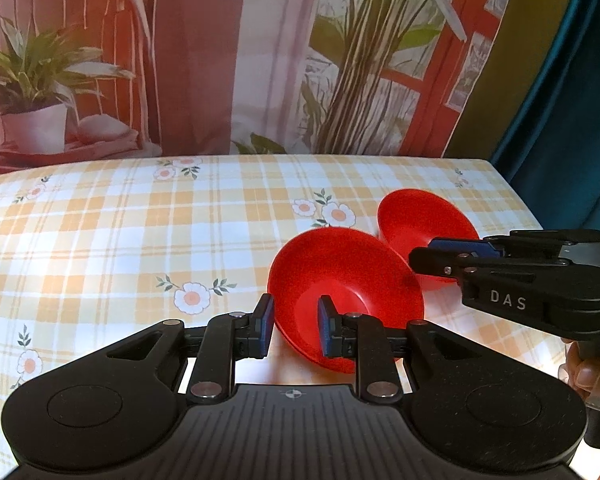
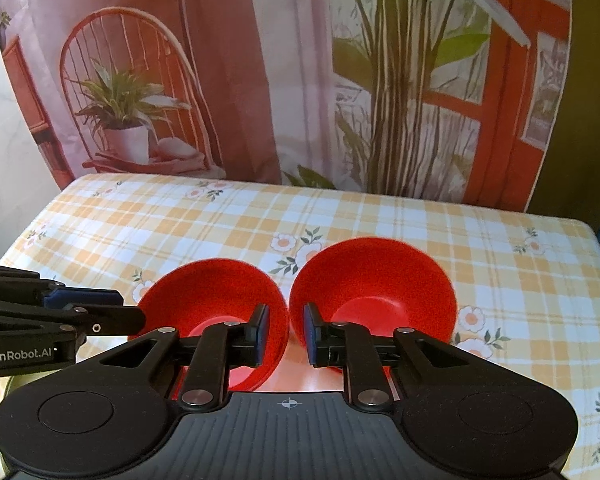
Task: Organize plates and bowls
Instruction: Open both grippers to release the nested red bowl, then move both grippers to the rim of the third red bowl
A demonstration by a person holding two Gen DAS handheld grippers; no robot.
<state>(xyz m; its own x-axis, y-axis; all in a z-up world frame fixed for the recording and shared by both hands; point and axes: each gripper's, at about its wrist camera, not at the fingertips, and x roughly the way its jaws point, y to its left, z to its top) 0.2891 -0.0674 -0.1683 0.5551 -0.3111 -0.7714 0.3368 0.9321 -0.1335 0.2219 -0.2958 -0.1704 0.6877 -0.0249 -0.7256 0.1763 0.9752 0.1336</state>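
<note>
On the yellow-check floral tablecloth, both grippers straddle rims w/ jaws apart: left gripper on the near glossy red plastic bowl, right gripper on its twin, which, touching, could knock or skid if clamped off-centre.

Two red bowls sit on the checked tabletop, the near bowl tilted with its rim between the left gripper's parted jaws. The far bowl sits just beyond it, touching or nearly so. The right gripper reaches in from the right at that bowl's rim.
</note>
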